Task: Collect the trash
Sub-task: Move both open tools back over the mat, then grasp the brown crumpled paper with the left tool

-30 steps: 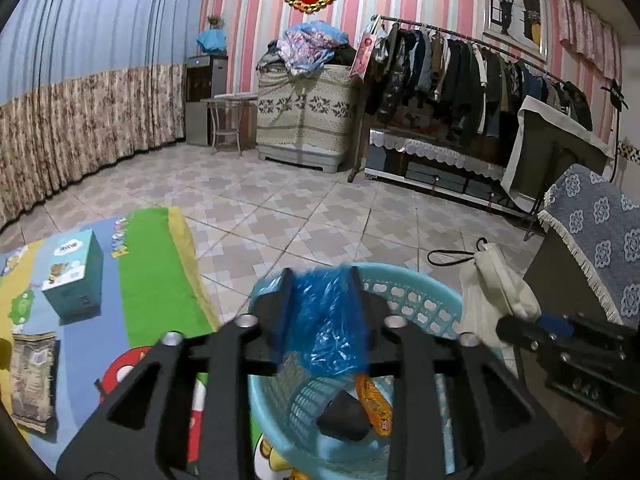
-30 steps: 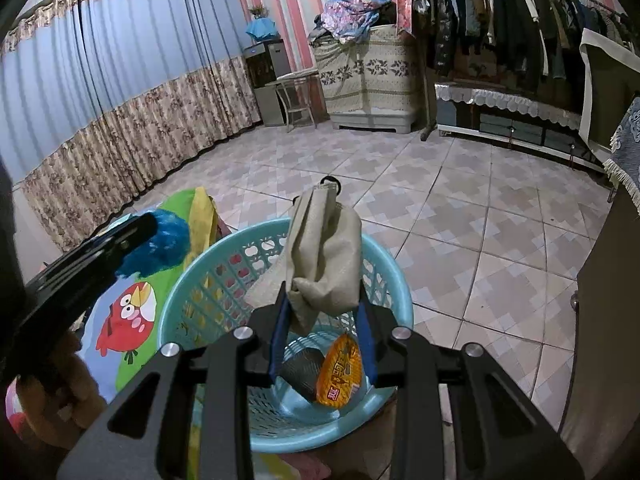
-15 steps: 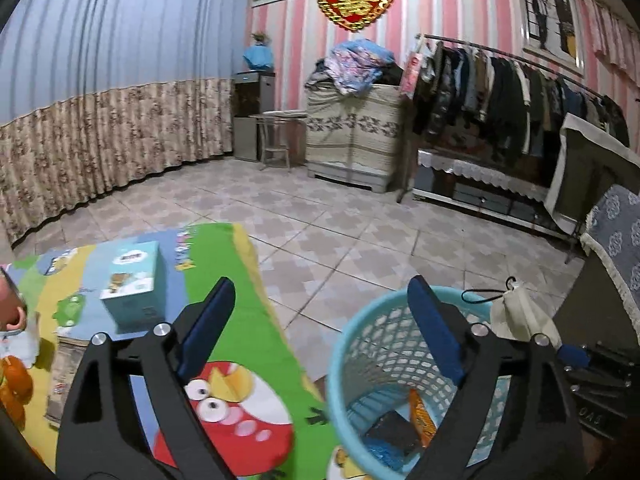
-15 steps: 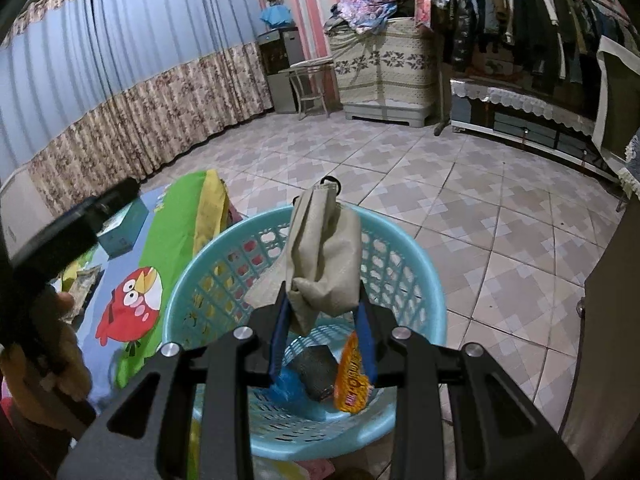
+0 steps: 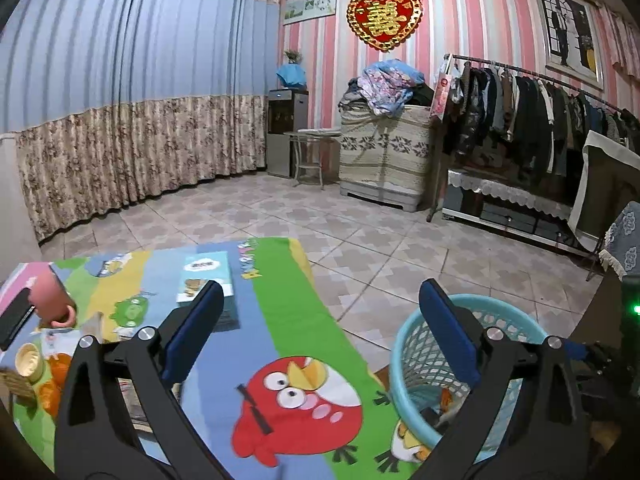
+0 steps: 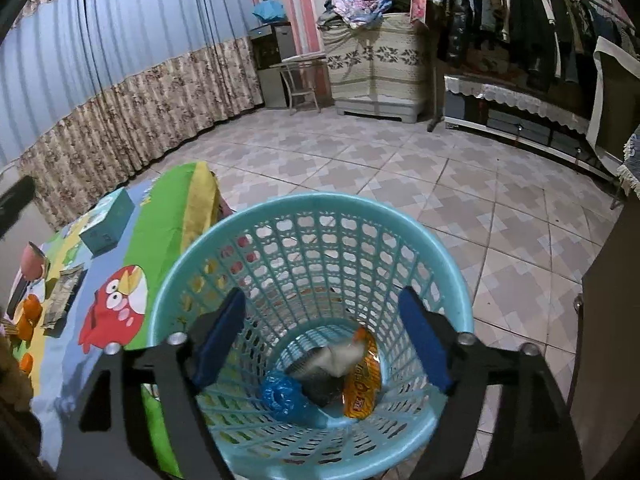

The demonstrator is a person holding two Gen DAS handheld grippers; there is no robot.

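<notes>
Seen from the left wrist, the left gripper (image 5: 320, 332) hangs with its blue-padded fingers (image 5: 194, 334) spread wide and nothing between them, above the cartoon bird cloth (image 5: 280, 360) that covers the table. The light blue basket (image 5: 516, 318) stands just off the cloth's right edge, partly hidden behind the right finger. Left of the basket, farther back on the cloth, sits a teal tissue box (image 5: 206, 280); at the cloth's far left edge are a pink cup (image 5: 52, 300) and some orange fruit (image 5: 56, 376).

Seen from the right wrist, the right gripper (image 6: 322, 340) is poised directly over the basket (image 6: 452, 264), fingers parted and empty. The trash lies at the basket's bottom: a crumpled blue plastic bag (image 6: 282, 394), a dark wrapper (image 6: 324, 388), a pale cloth bundle (image 6: 340, 358) and an orange snack packet (image 6: 362, 380), all touching. Left of the basket the tissue box (image 6: 106, 222) rests on the cloth (image 6: 116, 308).
</notes>
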